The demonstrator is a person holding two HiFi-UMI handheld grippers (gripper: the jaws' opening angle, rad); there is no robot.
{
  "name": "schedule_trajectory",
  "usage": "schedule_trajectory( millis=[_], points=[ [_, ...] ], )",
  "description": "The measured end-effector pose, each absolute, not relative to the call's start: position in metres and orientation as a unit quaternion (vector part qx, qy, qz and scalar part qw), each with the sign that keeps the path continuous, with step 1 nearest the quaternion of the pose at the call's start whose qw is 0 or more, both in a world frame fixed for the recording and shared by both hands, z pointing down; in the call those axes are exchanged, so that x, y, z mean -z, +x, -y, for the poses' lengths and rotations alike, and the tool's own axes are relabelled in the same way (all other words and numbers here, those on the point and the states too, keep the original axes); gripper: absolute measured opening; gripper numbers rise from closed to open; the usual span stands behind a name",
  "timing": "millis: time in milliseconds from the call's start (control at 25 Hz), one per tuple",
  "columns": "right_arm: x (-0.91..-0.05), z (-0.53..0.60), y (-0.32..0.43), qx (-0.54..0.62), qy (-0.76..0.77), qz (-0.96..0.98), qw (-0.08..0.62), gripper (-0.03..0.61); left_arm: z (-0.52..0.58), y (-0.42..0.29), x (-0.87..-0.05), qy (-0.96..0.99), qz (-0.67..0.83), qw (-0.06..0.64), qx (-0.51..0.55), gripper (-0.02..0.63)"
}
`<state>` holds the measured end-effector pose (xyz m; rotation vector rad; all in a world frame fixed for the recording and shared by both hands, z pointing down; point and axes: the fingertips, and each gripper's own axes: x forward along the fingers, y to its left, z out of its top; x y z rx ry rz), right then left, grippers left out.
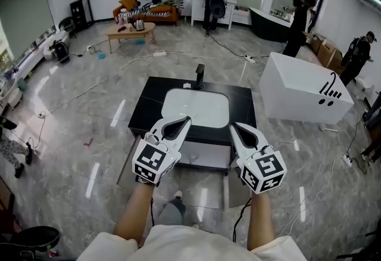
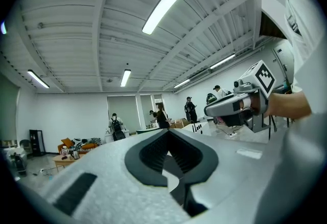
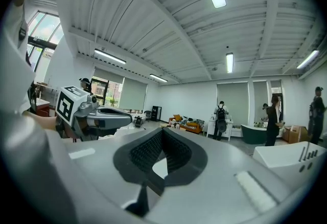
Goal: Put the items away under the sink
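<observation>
A black sink cabinet (image 1: 149,112) with a white basin (image 1: 196,106) and a dark faucet (image 1: 199,75) stands in the middle of the floor, just ahead of me. A small white thing (image 1: 187,85) lies on the counter by the faucet. Below the counter's front a pale drawer (image 1: 205,155) is pulled out. My left gripper (image 1: 186,119) and right gripper (image 1: 233,126) hover side by side over the cabinet's near edge, both shut and holding nothing. Both gripper views tilt up toward the ceiling, with the left gripper (image 2: 167,131) and right gripper (image 3: 162,130) tips touching.
A large white tub-like box (image 1: 303,90) stands to the right of the cabinet. Cables (image 1: 119,72) run across the glossy floor. A low wooden table (image 1: 131,30) and a sofa (image 1: 149,11) are at the back left. Several people stand at the back and right.
</observation>
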<state>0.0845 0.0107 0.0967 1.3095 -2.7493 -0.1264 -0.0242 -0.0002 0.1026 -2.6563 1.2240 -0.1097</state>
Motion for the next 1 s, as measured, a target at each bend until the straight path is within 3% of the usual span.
schedule_trajectory(
  millis=[1000],
  points=[
    [-0.099, -0.029, 0.093, 0.043, 0.428, 0.902, 0.038, 0.005, -0.027, -0.007, -0.105, -0.906, -0.404, 0.120, 0.039, 0.006]
  ],
)
